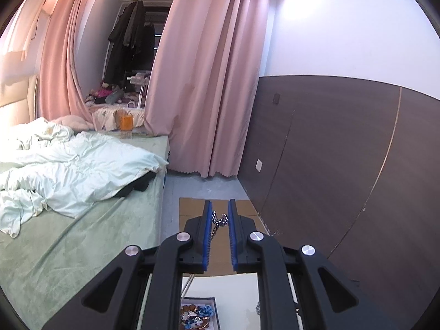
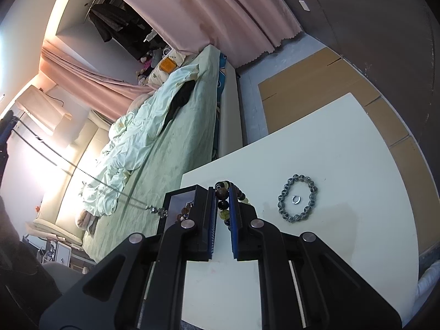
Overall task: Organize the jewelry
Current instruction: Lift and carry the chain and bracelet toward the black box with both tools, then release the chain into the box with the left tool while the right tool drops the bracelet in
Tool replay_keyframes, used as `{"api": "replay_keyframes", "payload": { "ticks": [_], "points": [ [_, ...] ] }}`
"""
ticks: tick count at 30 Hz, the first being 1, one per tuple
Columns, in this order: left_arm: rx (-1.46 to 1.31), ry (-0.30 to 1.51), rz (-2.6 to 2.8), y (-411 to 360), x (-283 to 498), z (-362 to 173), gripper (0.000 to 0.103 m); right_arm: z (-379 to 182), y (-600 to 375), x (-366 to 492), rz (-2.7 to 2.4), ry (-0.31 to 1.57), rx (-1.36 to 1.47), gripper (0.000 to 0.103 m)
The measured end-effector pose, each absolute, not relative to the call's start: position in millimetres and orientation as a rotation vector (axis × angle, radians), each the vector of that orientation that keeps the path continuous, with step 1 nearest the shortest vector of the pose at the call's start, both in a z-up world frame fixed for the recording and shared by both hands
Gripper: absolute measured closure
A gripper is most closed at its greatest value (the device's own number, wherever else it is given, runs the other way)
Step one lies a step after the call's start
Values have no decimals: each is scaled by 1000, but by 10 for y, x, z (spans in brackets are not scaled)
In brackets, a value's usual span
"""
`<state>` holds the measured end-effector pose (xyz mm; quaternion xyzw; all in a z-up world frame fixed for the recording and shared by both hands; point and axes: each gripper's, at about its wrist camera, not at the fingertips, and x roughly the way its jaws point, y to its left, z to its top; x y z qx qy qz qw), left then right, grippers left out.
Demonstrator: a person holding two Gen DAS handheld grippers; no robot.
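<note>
My left gripper (image 1: 220, 214) is raised above the white table (image 1: 236, 297) and is shut on a thin dark beaded chain necklace (image 1: 218, 221). The chain hangs down across the right wrist view (image 2: 82, 169) to a small pendant (image 2: 159, 211) near the jewelry box (image 2: 178, 200). The box also shows in the left wrist view (image 1: 198, 313), holding colourful pieces. My right gripper (image 2: 221, 200) is shut on a brown and amber bead bracelet (image 2: 222, 192) just above the table (image 2: 343, 151), beside the box. A grey bead bracelet (image 2: 298, 198) lies on the table with a small silver ring (image 2: 295, 199) inside it.
A bed (image 1: 82, 220) with a green sheet and rumpled white duvet lies left of the table. Flat cardboard (image 2: 316, 82) covers the floor beyond the table. Pink curtains (image 1: 209, 82) and a dark panelled wall (image 1: 343, 151) stand behind.
</note>
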<state>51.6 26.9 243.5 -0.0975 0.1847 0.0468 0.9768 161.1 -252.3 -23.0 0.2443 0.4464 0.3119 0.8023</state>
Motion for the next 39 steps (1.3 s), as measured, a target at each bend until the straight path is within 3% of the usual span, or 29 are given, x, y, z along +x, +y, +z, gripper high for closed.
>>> {"api": "replay_keyframes", "payload": {
  "ticks": [13, 30, 31, 32, 33, 34, 39],
  "points": [
    [-264, 476, 116, 563, 815, 1693, 94, -281, -2390, 1644, 669, 974, 501, 92],
    [-424, 619, 89, 727, 975, 326, 90, -312, -2134, 1618, 705, 966, 490, 92],
    [-435, 638, 93, 737, 971, 230, 72, -310, -2109, 1618, 713, 962, 493, 92],
    [-446, 642, 92, 751, 958, 181, 33, -310, -2070, 1618, 723, 958, 498, 92],
    [-460, 631, 87, 759, 920, 140, 17, -312, -2037, 1619, 732, 957, 503, 92],
    [-473, 600, 84, 776, 853, 117, 8, -316, -2003, 1618, 742, 956, 509, 92],
    [-500, 590, 94, 848, 666, 110, 8, -286, -1738, 1597, 808, 938, 520, 92]
  ]
}}
